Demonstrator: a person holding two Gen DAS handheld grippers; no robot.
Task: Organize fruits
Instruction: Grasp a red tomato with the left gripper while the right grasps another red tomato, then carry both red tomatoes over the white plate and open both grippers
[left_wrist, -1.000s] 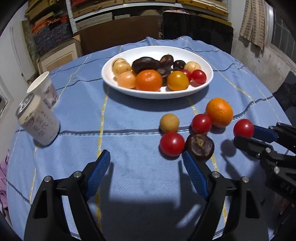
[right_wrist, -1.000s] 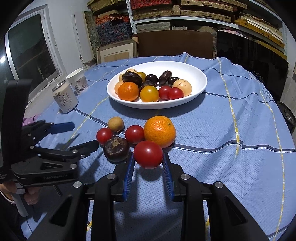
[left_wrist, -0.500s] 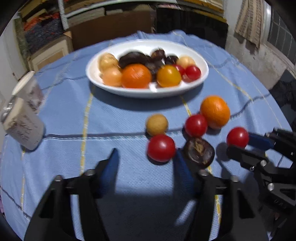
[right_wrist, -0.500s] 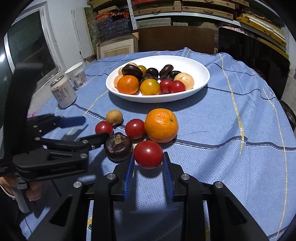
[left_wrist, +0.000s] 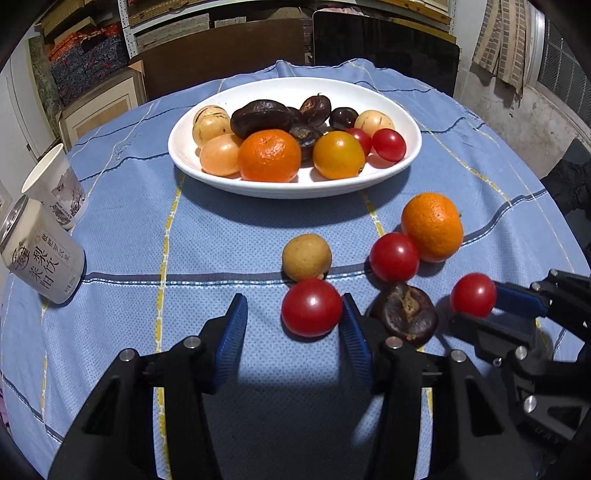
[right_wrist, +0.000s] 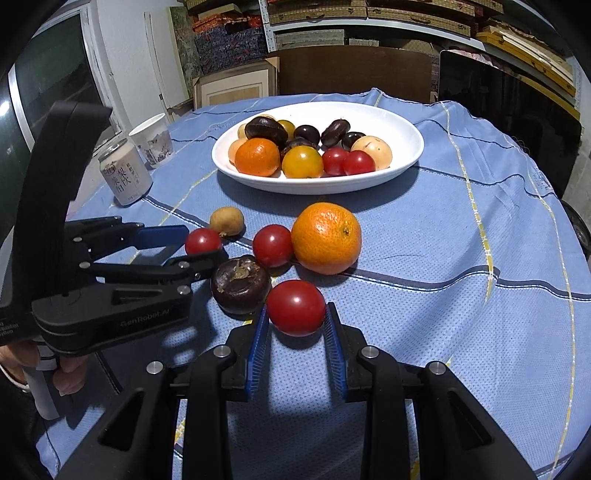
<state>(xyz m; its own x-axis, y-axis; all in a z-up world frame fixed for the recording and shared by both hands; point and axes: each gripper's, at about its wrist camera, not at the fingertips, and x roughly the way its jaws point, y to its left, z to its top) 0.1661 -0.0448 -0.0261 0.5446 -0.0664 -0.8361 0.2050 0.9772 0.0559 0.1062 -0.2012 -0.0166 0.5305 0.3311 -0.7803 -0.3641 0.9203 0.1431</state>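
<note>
My left gripper (left_wrist: 293, 306) is low over the blue cloth with a red tomato (left_wrist: 312, 308) between its blue pads. The jaws are closing; the right pad touches the tomato and a gap remains at the left pad. My right gripper (right_wrist: 296, 310) is shut on another red tomato (right_wrist: 295, 306), close to the cloth. Between the two lies a dark wrinkled fruit (left_wrist: 404, 314). Behind it lie a third tomato (left_wrist: 393, 256), an orange (left_wrist: 432, 226) and a small tan fruit (left_wrist: 306, 256). The white dish (left_wrist: 295, 188) farther back holds several fruits.
A drink can (left_wrist: 40, 254) and a paper cup (left_wrist: 55, 188) stand at the table's left edge. A brown chair back (right_wrist: 351, 70) and shelves of boxes are behind the table. A hand (right_wrist: 66, 373) holds the left gripper's handle.
My left gripper has come forward to the nearest tomato, and its jaws have narrowed around it. The right gripper still holds its tomato in the same place.
</note>
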